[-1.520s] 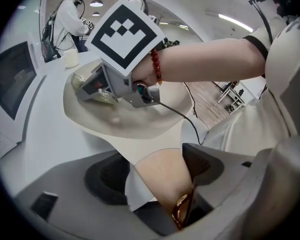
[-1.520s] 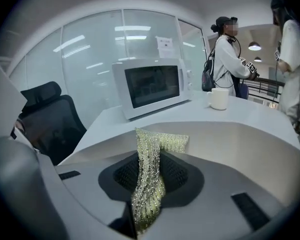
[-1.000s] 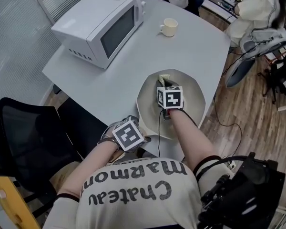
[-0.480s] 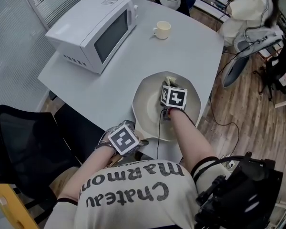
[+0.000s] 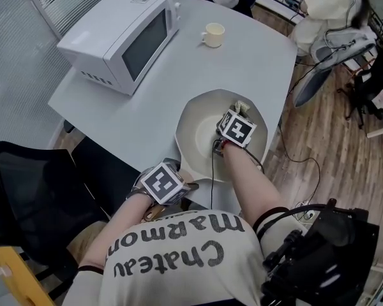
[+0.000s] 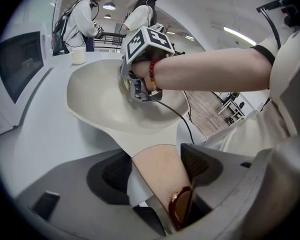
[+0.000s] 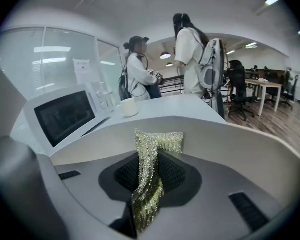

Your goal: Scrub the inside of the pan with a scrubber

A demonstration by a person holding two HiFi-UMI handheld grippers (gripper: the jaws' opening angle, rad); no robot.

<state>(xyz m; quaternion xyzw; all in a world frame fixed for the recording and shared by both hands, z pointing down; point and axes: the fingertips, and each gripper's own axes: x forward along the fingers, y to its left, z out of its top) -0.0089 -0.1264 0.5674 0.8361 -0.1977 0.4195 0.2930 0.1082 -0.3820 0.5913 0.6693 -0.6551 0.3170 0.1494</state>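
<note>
Standing on wood flooring (image 5: 329,136), a grey table (image 5: 242,75) bears microwave (image 5: 118,34), mug (image 5: 212,34), pan (image 5: 198,132).

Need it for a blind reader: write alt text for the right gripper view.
The right gripper pinches a gold mesh scrubber inside the pan. Beyond its rim, a microwave and mug sit on the table; two people behind.

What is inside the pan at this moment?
The right gripper, shut on a gold mesh scrubber, near the pan's far wall. The pan floor beneath them is covered.
</note>
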